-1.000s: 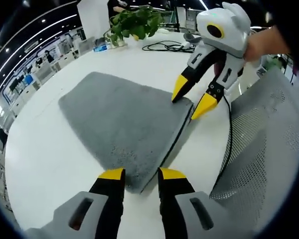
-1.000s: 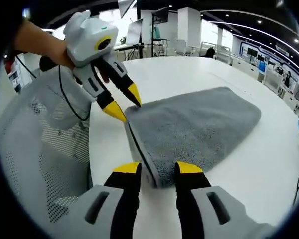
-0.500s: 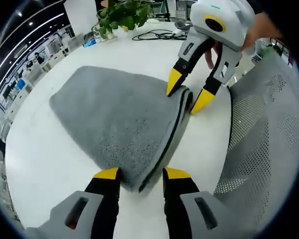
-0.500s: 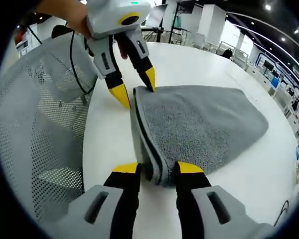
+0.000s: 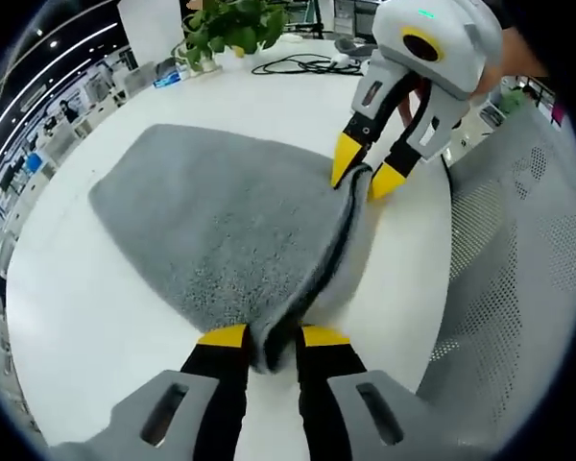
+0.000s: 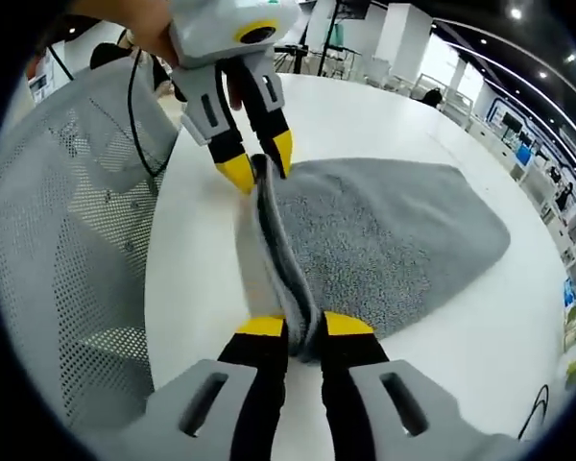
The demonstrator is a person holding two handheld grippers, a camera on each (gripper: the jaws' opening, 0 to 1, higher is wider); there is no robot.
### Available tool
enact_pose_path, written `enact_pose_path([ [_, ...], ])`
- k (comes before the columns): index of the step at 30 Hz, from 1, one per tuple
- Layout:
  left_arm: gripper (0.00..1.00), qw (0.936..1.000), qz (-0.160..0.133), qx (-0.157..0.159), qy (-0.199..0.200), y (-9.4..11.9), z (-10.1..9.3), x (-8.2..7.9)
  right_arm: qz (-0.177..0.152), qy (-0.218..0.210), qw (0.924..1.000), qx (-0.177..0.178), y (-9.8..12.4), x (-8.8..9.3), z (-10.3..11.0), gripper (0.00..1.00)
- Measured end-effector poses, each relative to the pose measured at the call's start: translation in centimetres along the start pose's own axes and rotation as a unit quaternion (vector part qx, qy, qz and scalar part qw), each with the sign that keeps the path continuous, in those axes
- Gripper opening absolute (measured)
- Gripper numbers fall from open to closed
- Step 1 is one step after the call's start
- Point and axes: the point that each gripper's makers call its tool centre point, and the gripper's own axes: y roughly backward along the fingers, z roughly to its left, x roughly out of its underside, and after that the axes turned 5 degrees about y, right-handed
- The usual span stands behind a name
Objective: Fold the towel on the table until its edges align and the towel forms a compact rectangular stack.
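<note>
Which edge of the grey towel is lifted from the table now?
The folded edge beside the mesh chair is lifted: both the left gripper and right gripper pinch the towel there. The opposite edge lies flat on the table.

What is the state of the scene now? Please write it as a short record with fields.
towel: grey towel, folded, lying on the white table, near edge lifted a little
left gripper: left gripper, fingers shut on one corner of the near edge
right gripper: right gripper, fingers shut on the other corner
chair: mesh chair beside the table
background: plant and cable at the far side
</note>
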Motion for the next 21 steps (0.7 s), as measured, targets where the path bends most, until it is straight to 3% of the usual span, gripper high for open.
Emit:
enact_pose_path([
  [7, 0.12, 0.9998, 0.008, 0.001, -0.016, 0.0, -0.5, 0.1, 0.011, -0.01, 0.9999, -0.005, 0.2, 0.1, 0.1, 0.06],
  [17, 0.12, 0.9996, 0.001, 0.023, -0.014, 0.8, -2.8, 0.8, 0.02, -0.028, 0.9988, -0.035, 1.3, 0.6, 2.4, 0.06],
  [21, 0.12, 0.9996, -0.006, 0.027, -0.012, 1.0, -3.3, 1.0, 0.011, -0.058, 0.9969, -0.053, 1.5, 0.6, 3.3, 0.06],
])
